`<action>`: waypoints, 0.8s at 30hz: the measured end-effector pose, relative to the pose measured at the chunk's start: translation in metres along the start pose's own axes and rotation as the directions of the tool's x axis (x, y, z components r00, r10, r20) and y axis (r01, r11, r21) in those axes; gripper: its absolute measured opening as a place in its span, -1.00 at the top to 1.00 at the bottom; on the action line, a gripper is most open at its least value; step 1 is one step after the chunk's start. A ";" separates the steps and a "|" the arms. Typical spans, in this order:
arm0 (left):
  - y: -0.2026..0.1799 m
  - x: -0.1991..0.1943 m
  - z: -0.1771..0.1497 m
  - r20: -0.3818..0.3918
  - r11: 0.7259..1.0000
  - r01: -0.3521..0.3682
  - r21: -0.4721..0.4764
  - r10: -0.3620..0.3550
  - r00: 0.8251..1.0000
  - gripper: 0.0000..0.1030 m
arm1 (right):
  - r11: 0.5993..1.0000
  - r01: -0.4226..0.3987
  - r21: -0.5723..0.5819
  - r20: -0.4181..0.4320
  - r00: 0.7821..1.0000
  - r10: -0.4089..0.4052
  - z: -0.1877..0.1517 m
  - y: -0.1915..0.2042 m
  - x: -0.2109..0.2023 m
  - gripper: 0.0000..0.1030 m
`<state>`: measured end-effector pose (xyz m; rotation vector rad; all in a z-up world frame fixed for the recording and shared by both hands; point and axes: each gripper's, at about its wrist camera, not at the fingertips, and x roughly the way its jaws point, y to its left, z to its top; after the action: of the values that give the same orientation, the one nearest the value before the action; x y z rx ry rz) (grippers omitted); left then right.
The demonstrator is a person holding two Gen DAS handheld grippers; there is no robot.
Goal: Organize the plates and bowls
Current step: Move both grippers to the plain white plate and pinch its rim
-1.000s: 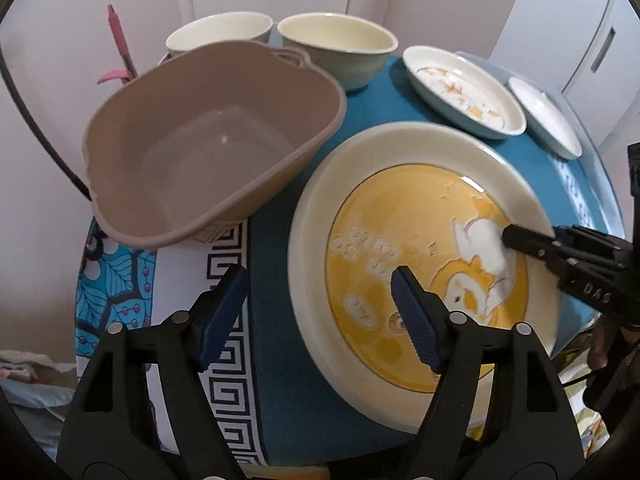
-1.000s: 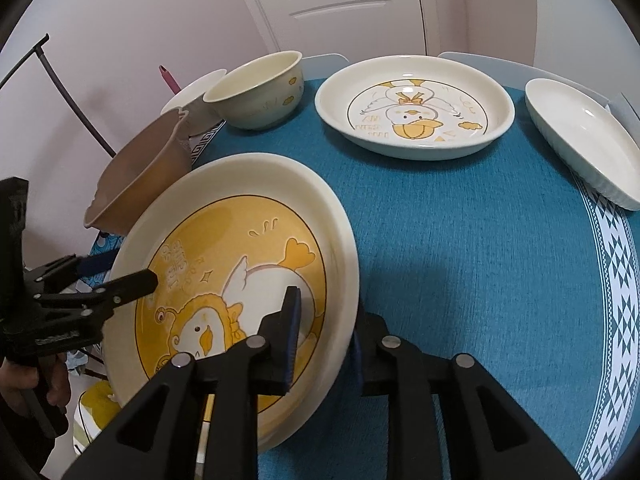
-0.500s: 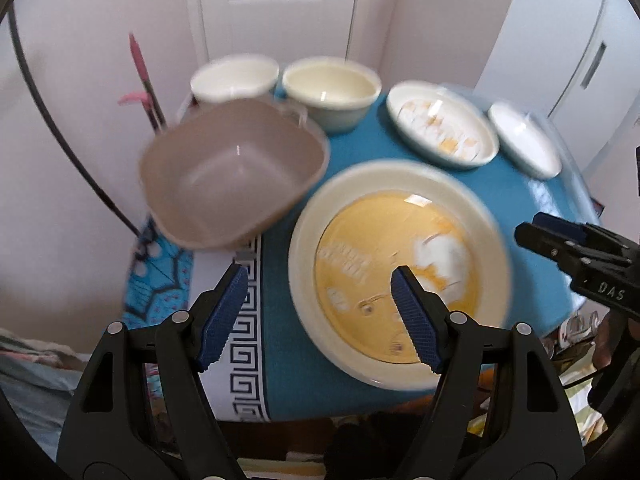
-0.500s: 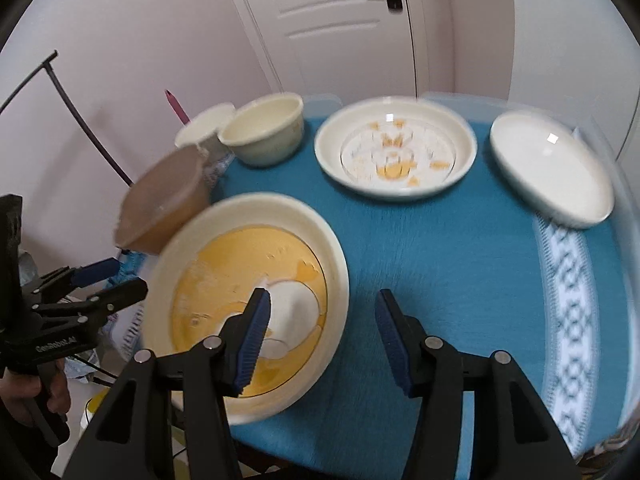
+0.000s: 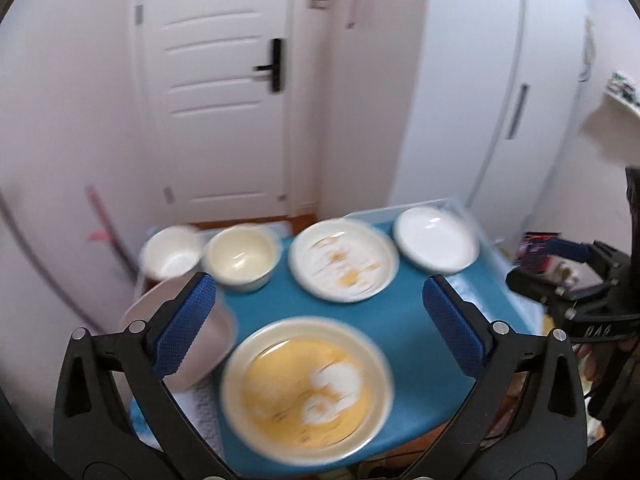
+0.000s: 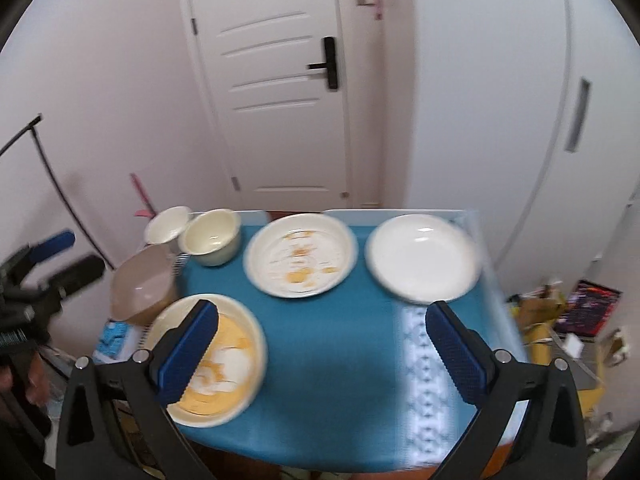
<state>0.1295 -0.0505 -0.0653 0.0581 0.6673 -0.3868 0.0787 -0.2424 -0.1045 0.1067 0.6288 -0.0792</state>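
While both your tools hang wide and empty above the table [image 6: 344,360], the left tool [image 5: 316,328] and right tool [image 6: 320,344] frame the yellow duck plate [image 5: 306,390] at its near edge; the patterned plate [image 6: 300,254], white plate [image 6: 422,258] and cream bowl [image 6: 212,236] lie beyond it, unstacked.

My left gripper [image 5: 320,328] and right gripper [image 6: 322,346] are black with blue pads. The counter [image 6: 340,340] wears a teal cloth with a white geometric band. Nearest me sits a cream plate [image 5: 306,390], yellow inside with white figures. Beyond it are a white plate [image 5: 343,266] with orange marks, a plain white dish [image 5: 436,244], a cream bowl [image 5: 240,258], a white bowl [image 5: 172,256] and a taupe basin [image 6: 142,280].
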 end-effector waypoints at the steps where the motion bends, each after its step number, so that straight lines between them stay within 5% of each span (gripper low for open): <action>1: -0.006 0.005 0.010 -0.003 0.999 0.029 0.013 -0.029 1.000 -0.99 | 1.000 0.025 0.001 0.008 1.000 -0.025 0.003 -0.007 -0.004 -1.00; 5: -0.035 0.040 0.048 -0.046 0.988 0.146 0.040 -0.144 0.988 -0.99 | 0.993 0.106 0.049 0.015 0.994 -0.107 0.013 -0.041 -0.007 -1.00; 12: -0.083 0.142 0.090 -0.172 0.969 0.230 0.091 -0.212 0.962 -0.99 | 0.982 0.065 0.177 -0.056 0.997 -0.056 0.027 -0.120 0.028 -1.00; 18: -0.111 0.260 0.092 -0.354 0.962 0.266 0.067 -0.226 0.907 -0.94 | 0.943 -0.014 0.331 -0.091 0.995 0.047 0.022 -0.174 0.087 -0.91; 24: -0.130 0.357 0.072 -0.491 0.960 0.260 0.103 -0.178 0.853 -0.49 | 0.874 -0.055 0.484 -0.147 0.979 0.143 -0.006 -0.207 0.152 -0.50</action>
<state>0.3803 -0.3022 -0.2182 0.2448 1.1383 -0.6616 0.1753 -0.4528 -0.2148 0.6333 0.7729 -0.1251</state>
